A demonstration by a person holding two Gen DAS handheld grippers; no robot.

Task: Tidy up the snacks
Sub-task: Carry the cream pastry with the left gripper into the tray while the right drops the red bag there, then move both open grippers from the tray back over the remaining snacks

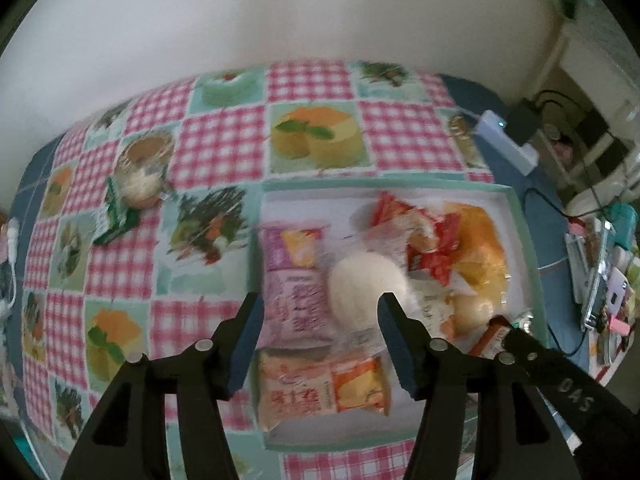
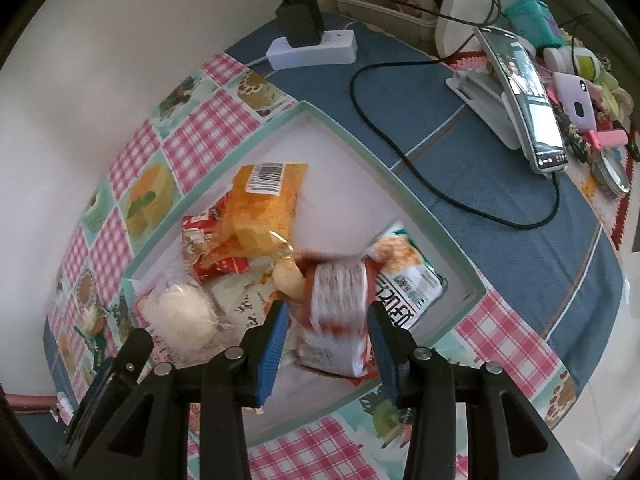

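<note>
A teal-rimmed white tray point(image 1: 400, 186) point(image 2: 360, 152) on the checked tablecloth holds several snack packets. My left gripper point(image 1: 319, 298) hovers open over its left part, above pink packets point(image 1: 296, 308), a wrapped white bun point(image 1: 364, 284) point(image 2: 180, 316) and an orange packet point(image 1: 316, 392); nothing touches its pads. My right gripper point(image 2: 327, 306) is shut on a red-and-white packet point(image 2: 340, 312) at the tray's near right side. A yellow packet point(image 2: 264, 200), red packets point(image 2: 204, 240) and a green-and-white packet point(image 2: 408, 276) lie in the tray. A wrapped cake point(image 1: 136, 184) and a green packet point(image 1: 116, 216) lie outside on the cloth.
A white power strip point(image 2: 312, 48) with a black charger sits at the table's far edge by the wall. A black cable point(image 2: 400, 152) loops across the blue cloth to a phone on a stand point(image 2: 528, 100). Small clutter crowds the far right.
</note>
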